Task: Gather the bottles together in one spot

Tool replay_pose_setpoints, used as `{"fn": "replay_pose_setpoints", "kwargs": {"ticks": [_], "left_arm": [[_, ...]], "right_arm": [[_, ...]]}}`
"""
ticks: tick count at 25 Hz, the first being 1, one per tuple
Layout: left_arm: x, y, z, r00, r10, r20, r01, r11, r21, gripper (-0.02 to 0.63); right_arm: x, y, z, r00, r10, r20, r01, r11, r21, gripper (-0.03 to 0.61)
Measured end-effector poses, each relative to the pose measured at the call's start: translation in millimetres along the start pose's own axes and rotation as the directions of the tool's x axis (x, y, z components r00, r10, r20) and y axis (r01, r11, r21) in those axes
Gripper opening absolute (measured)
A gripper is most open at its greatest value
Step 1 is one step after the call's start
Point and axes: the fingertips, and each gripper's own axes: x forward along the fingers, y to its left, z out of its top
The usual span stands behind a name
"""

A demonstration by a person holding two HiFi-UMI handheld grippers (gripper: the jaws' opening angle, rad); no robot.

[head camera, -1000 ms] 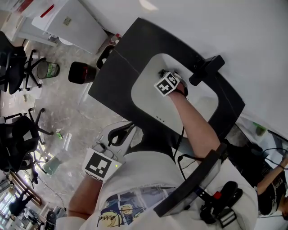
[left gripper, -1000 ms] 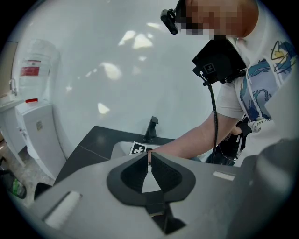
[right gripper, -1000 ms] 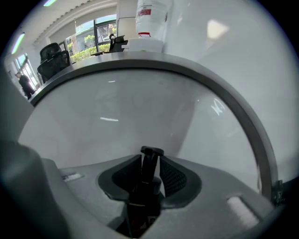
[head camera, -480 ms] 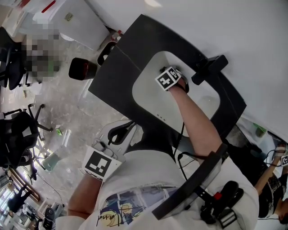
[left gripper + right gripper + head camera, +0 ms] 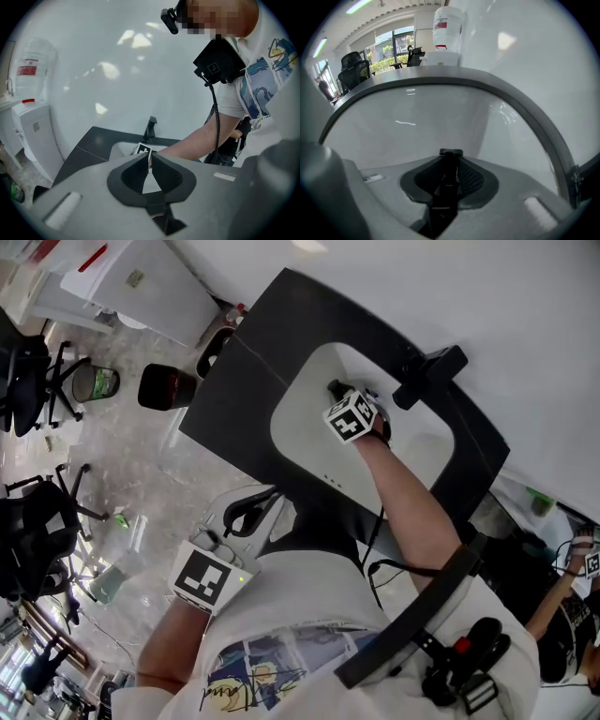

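My right gripper (image 5: 336, 392) reaches down into the white sink (image 5: 305, 442) set in a black countertop (image 5: 239, 381). In the right gripper view a slim dark bottle (image 5: 450, 173) with a flat cap stands between the jaws, which have just been closing and now press on it. The sink's white wall (image 5: 440, 117) fills that view behind the bottle. My left gripper (image 5: 267, 501) hangs off the counter's near edge, close to the person's body. Its jaws (image 5: 150, 158) meet at the tips with nothing between them. No other bottle shows in any view.
A black faucet (image 5: 427, 371) stands at the sink's far rim, also visible as a faucet (image 5: 151, 127) in the left gripper view. A white water dispenser (image 5: 141, 287), a dark red bin (image 5: 167, 387) and office chairs (image 5: 37, 521) stand on the floor to the left.
The right gripper has tilted slightly inside the sink, and a dark bottle tip now shows beyond its marker cube. The left gripper has stayed where it was.
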Motion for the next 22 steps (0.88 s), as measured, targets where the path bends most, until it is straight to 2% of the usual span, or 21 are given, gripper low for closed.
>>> {"fn": "replay_pose_setpoints", "kwargs": {"ticks": [8, 13, 22], "left_arm": [[-2.0, -9.1, 1.0, 0.997, -0.071, -0.008, 0.071, 0.996, 0.052, 0.025], [-3.4, -20.1, 2.4, 0.991, -0.128, -0.022, 0.130, 0.987, 0.090, 0.026], [-1.0, -45.7, 0.9, 0.971, -0.230, -0.060, 0.237, 0.961, 0.144, 0.025]], "right_arm": [[-36.4, 3.9, 1.6, 0.987, -0.074, 0.144, 0.070, 0.997, 0.033, 0.087], [-64.5, 7.1, -2.2, 0.963, -0.126, 0.238, 0.107, 0.990, 0.092, 0.086], [-109.8, 12.2, -17.8, 0.914, -0.203, 0.351, 0.119, 0.962, 0.245, 0.083]]}}
